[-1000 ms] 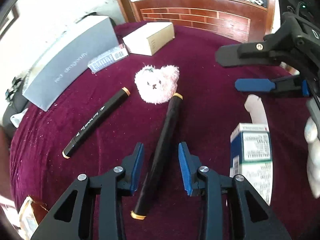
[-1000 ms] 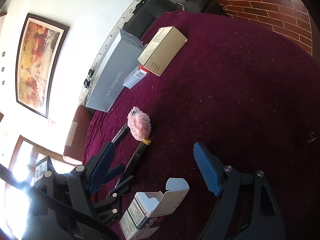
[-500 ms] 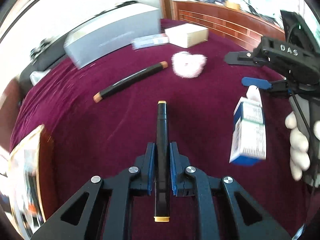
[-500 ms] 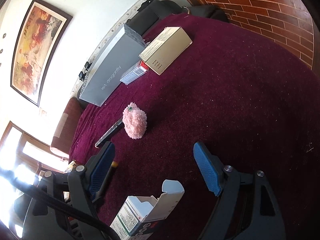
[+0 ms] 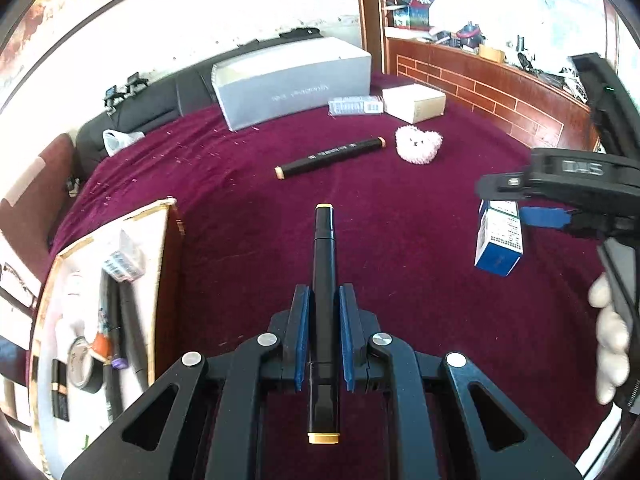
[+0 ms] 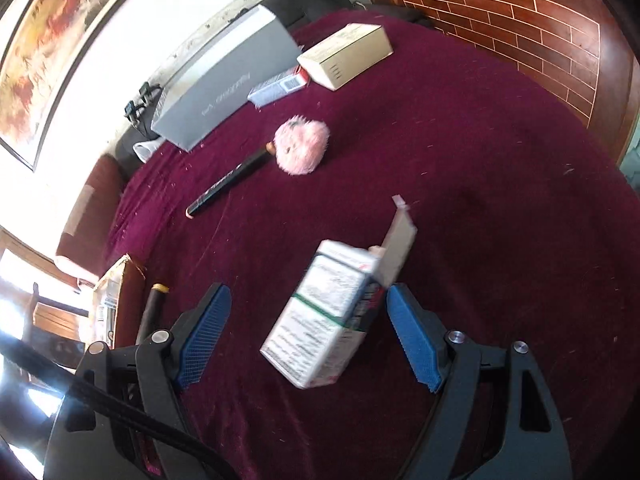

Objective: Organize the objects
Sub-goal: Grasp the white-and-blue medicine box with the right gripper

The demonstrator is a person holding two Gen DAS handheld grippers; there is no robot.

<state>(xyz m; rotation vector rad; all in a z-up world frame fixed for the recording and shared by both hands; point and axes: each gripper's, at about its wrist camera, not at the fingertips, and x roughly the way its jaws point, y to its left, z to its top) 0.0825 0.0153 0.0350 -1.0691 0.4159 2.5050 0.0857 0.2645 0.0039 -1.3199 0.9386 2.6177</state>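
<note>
My left gripper (image 5: 323, 312) is shut on a black marker with gold ends (image 5: 324, 280) and holds it above the purple cloth (image 5: 400, 300); its tip also shows in the right wrist view (image 6: 154, 304). My right gripper (image 6: 308, 320) is open around a white and blue carton with an open flap (image 6: 332, 312), one pad on each side, apart from it. The carton also shows in the left wrist view (image 5: 500, 240). A second black marker (image 5: 330, 157) (image 6: 228, 182) lies beside a pink plush toy (image 5: 418, 144) (image 6: 302, 148).
An open box (image 5: 160, 280) at the left holds markers, tape and small items. A long grey box (image 5: 292, 80), a small barcode pack (image 5: 354, 105) and a cream box (image 5: 414, 102) stand at the far side. A brick-pattern wooden panel (image 6: 520, 32) borders the right.
My left gripper closed on the marker, lifted it and swung left, bringing the open box into view. My right gripper moved over the carton, which now sits between its pads.
</note>
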